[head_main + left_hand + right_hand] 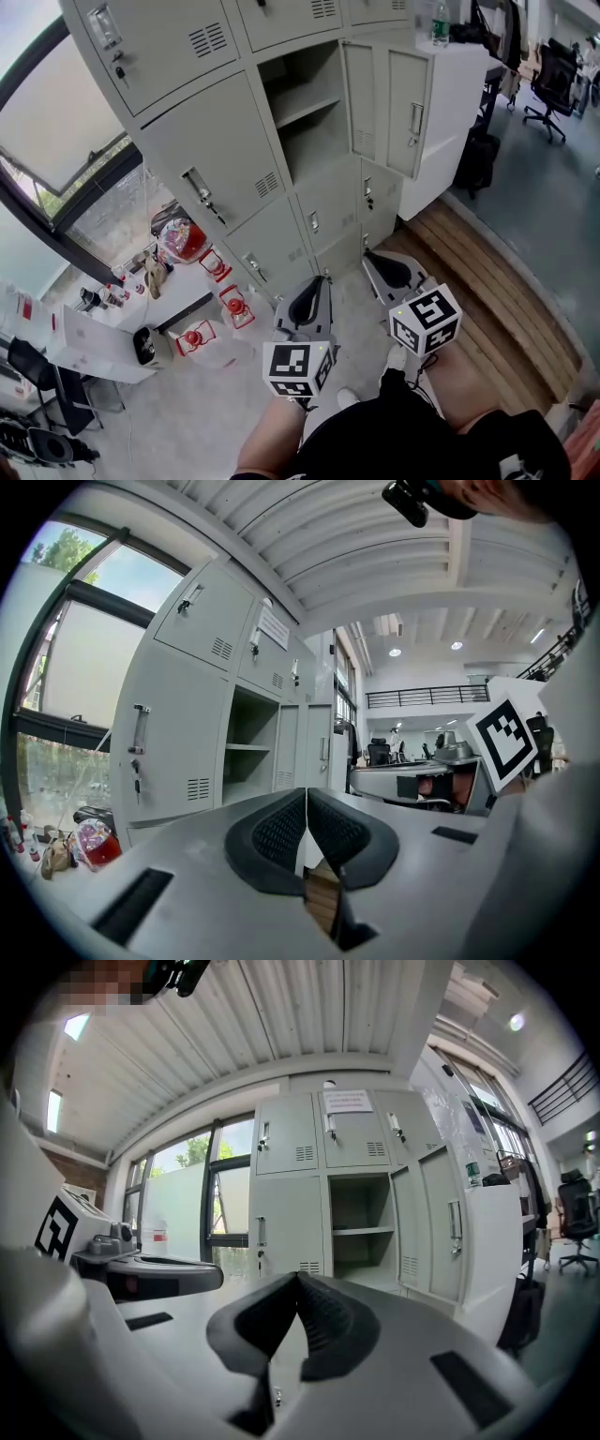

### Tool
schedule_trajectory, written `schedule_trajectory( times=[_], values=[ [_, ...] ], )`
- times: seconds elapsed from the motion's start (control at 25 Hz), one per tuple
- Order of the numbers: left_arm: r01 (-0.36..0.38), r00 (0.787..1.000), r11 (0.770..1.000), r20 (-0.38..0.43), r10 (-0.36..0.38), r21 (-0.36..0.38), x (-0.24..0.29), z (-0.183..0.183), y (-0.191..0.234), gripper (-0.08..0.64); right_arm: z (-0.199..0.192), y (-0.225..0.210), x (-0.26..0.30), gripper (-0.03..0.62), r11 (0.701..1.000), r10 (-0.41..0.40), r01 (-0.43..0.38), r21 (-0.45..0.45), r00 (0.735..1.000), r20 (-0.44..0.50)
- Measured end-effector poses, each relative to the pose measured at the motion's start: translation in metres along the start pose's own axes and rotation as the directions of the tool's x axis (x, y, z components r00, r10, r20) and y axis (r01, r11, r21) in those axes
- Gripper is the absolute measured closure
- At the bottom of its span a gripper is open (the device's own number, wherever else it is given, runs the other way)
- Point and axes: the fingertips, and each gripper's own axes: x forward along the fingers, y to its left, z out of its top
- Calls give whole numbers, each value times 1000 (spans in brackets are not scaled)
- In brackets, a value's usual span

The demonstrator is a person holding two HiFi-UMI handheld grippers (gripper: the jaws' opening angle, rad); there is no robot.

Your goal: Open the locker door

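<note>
The grey locker bank (pixel 202 131) rises ahead of me. One middle compartment (pixel 305 112) stands open and shows a shelf inside; its door (pixel 410 112) is swung out to the right. The same open compartment (pixel 251 752) and its door (pixel 448 1227) appear in both gripper views. My left gripper (pixel 314 286) is held low in front of the lockers, shut, nothing between its pads (pixel 281 832). My right gripper (pixel 370 255) is beside it, also shut and empty, apart from the lockers. A closed door with a handle and a key (pixel 202 192) is left of the open one.
Red lanterns (pixel 234 305) and a red-and-white bag (pixel 180 239) lie on the floor at the left, near a white table (pixel 94 347). A strip of wooden floor (pixel 487 272) runs to the right. An office chair (pixel 553 80) stands far right. A bottle (pixel 441 23) tops the white cabinet.
</note>
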Motion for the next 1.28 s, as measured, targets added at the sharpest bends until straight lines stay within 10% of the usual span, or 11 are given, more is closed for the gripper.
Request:
schedule_trajectory(
  times=[1.28],
  values=[
    [17,1000,1000,12,-17,-18,-2,0,-15,540,-9,6,-20,538,1000,1,0,8,1000,-14]
  ],
)
